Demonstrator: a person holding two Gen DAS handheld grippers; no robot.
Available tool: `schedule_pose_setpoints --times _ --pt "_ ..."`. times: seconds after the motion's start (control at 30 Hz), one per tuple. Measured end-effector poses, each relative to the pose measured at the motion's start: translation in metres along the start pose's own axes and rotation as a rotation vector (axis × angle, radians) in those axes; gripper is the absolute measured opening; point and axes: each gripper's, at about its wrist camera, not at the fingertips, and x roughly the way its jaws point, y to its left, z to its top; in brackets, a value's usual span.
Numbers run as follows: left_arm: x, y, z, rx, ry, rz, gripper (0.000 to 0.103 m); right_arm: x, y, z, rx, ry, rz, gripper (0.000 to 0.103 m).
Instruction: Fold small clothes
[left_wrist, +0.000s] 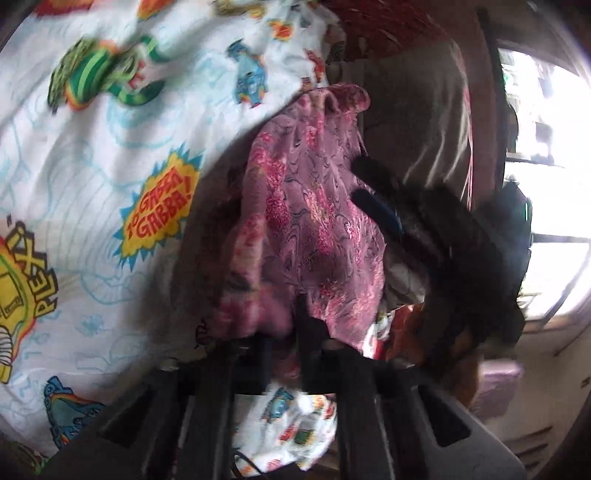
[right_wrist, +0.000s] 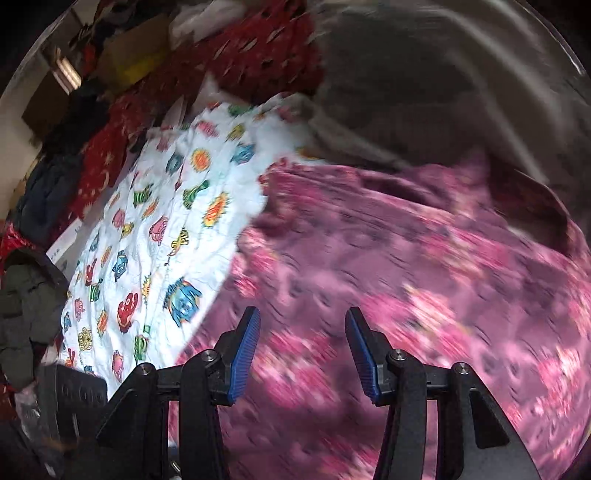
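Pink patterned garment (left_wrist: 306, 221) pinched and lifted in the left gripper (left_wrist: 291, 328), with the right gripper (right_wrist: 301, 350) spread wide and holding nothing.

Left view: fingers closed together on a gathered edge of the pink cloth, which bunches straight ahead of the tips and fills the middle of the frame; cartoon-print white sheet (left_wrist: 110, 184) spread off to the left and under the fingers; right gripper (left_wrist: 373, 206) reaching in from the right, blue pads just beside the cloth, contact not clear. Right view: blue-padded fingers (right_wrist: 243, 354) well apart, pink garment (right_wrist: 406, 295) blurred and spread ahead and to the right beneath them; same printed sheet (right_wrist: 166, 229) ahead to the left; red patterned fabric (right_wrist: 258, 55) farther off beyond it.
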Motion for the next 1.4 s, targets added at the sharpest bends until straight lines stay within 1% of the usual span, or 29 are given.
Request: schedule_pose_setpoints --times 0.1,0.17,0.23,0.27,0.3,0.33,0.4,0.47,0.53,0.6,0.67,0.83,0.97,1.03,1.07,1.13,1.2,1.33,1.4 --pt "-0.003 -0.01 -0.006 0.079 -0.034 0.039 0.003 0.018 0.016 0.009 -0.042 0.068 0.02 0.051" --pt "-0.004 -0.017 -0.011 0.142 -0.061 0.068 0.003 0.027 0.024 0.012 -0.07 0.092 0.018 0.052" --pt "-0.004 -0.021 -0.015 0.184 -0.081 0.083 0.003 0.033 0.033 0.015 -0.093 0.106 0.012 0.052" --pt "-0.004 -0.022 -0.016 0.201 -0.088 0.087 0.003 0.036 0.037 0.018 -0.101 0.114 0.01 0.055" --pt "-0.004 -0.022 -0.017 0.21 -0.091 0.087 0.003 0.039 0.041 0.02 -0.11 0.129 0.011 0.062" --pt "-0.004 -0.023 -0.017 0.216 -0.093 0.084 0.003 0.043 0.046 0.021 -0.124 0.152 0.003 0.065" --pt "-0.003 -0.024 -0.017 0.216 -0.096 0.069 0.003 0.05 0.054 0.024 -0.16 0.177 -0.043 0.066" --pt "-0.003 -0.024 -0.016 0.217 -0.097 0.06 0.003 0.061 0.063 0.024 -0.213 0.22 -0.119 0.066" --pt "-0.003 -0.023 -0.015 0.217 -0.094 0.058 0.003 0.068 0.068 0.024 -0.253 0.238 -0.199 0.066" --pt "-0.003 -0.021 -0.013 0.209 -0.082 0.054 0.003 0.07 0.071 0.024 -0.282 0.242 -0.238 0.063" --pt "-0.002 -0.019 -0.007 0.186 -0.062 0.035 0.003 0.069 0.068 0.024 -0.273 0.246 -0.243 0.063" --pt "0.002 -0.018 0.006 0.154 -0.022 0.039 0.004 0.069 0.058 0.034 -0.222 0.249 -0.236 0.066" --pt "-0.001 -0.016 0.01 0.133 -0.013 0.039 0.004 0.079 0.063 0.042 -0.25 0.249 -0.272 0.066" --pt "-0.002 -0.016 0.01 0.141 0.004 0.067 0.004 0.085 0.063 0.051 -0.267 0.251 -0.284 0.067" --pt "-0.002 -0.017 0.009 0.162 0.015 0.085 0.005 0.085 0.063 0.051 -0.275 0.25 -0.285 0.067" --pt "-0.002 -0.017 0.008 0.191 0.028 0.125 0.014 0.084 0.061 0.051 -0.278 0.248 -0.275 0.066" --pt "-0.006 -0.014 0.009 0.199 0.04 0.133 0.019 0.078 0.06 0.047 -0.267 0.249 -0.264 0.066" --pt "-0.009 0.001 0.017 0.147 0.091 0.099 0.02 0.074 0.056 0.037 -0.244 0.243 -0.246 0.066" --pt "-0.006 0.001 0.019 0.145 0.114 0.106 0.02 0.074 0.055 0.038 -0.244 0.243 -0.246 0.066"
